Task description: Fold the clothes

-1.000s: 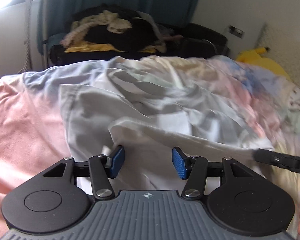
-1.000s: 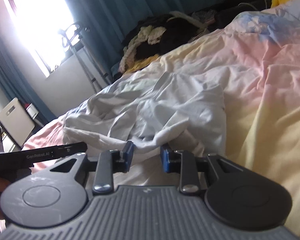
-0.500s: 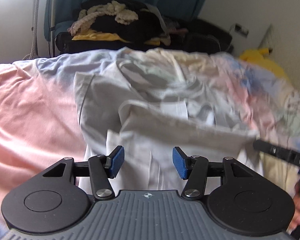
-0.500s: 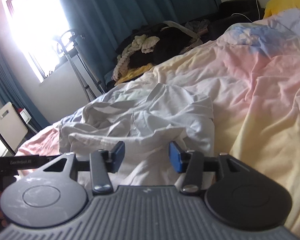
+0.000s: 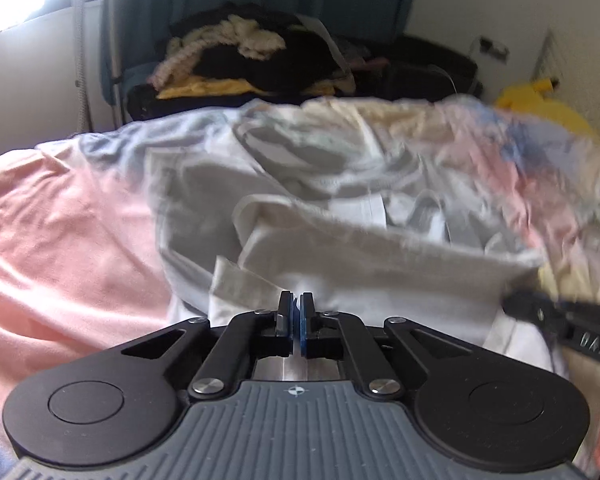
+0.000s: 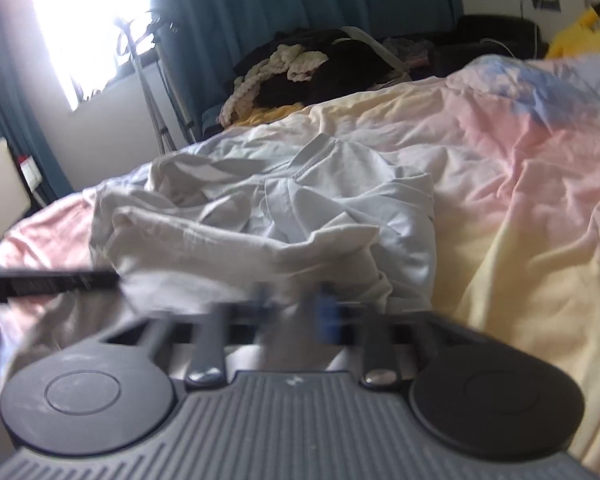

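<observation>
A white shirt (image 5: 340, 248) lies crumpled on the pastel bed cover (image 5: 60, 220), its near part folded back over itself. My left gripper (image 5: 296, 304) hangs just short of the shirt's near edge. Its jaws are closing and the blue pads meet, with no cloth showing between them. In the right wrist view the shirt (image 6: 260, 232) fills the middle. My right gripper (image 6: 294, 308) is smeared by motion, its jaws closing with a gap left. Cloth shows through the gap, but whether it lies between the pads I cannot tell. One finger of each gripper crosses the other's view.
The bed cover (image 6: 520, 200) spreads wide to the right. Beyond the bed's far edge sits a heap of dark and cream clothes (image 5: 252, 60). A yellow plush (image 5: 540, 100) lies at the far right. A metal stand (image 6: 148, 60) rises by the bright window and blue curtain.
Both pairs of jaws have swung in from wide open; the left pads now touch. The shirt's folded part has settled flatter. The right view has rolled slightly.
</observation>
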